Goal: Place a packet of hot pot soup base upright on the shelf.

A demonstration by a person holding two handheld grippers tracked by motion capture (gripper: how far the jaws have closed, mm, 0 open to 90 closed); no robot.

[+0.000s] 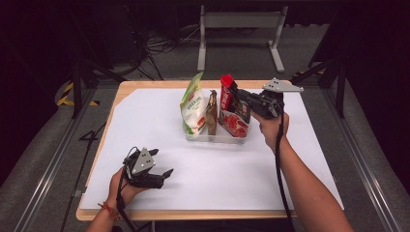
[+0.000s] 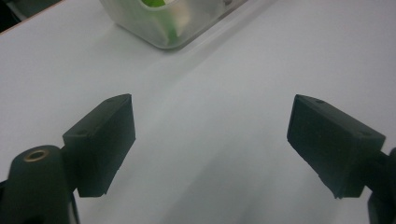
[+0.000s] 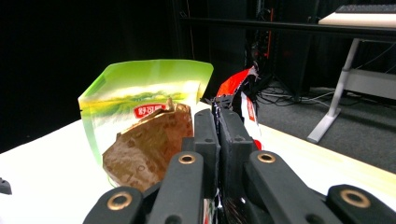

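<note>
While upright in the clear bin [image 1: 212,137], red packet [image 1: 227,94] pinched by right tongs [image 1: 238,99], long axis vertical, left tongs [image 1: 167,175] agape.

The green snack bag [image 3: 140,100], standing just left of and beyond the right gripper [image 3: 218,122], carried a small red label with white Chinese characters; they looked like 好可 followed by another character or two, too blurred to make out fully. In the high view the same bag [image 1: 192,104] showed a red label patch, its writing too small to read. The red packet [image 3: 243,100] pinched between that gripper's closed jaws bore white marks along its edge, illegible. The brown pouch [image 3: 147,149], to the left of the jaws, showed no readable print. On the floor left of the table, well away from the left gripper [image 1: 162,176], a large "4" [image 1: 91,136] was marked.
</note>
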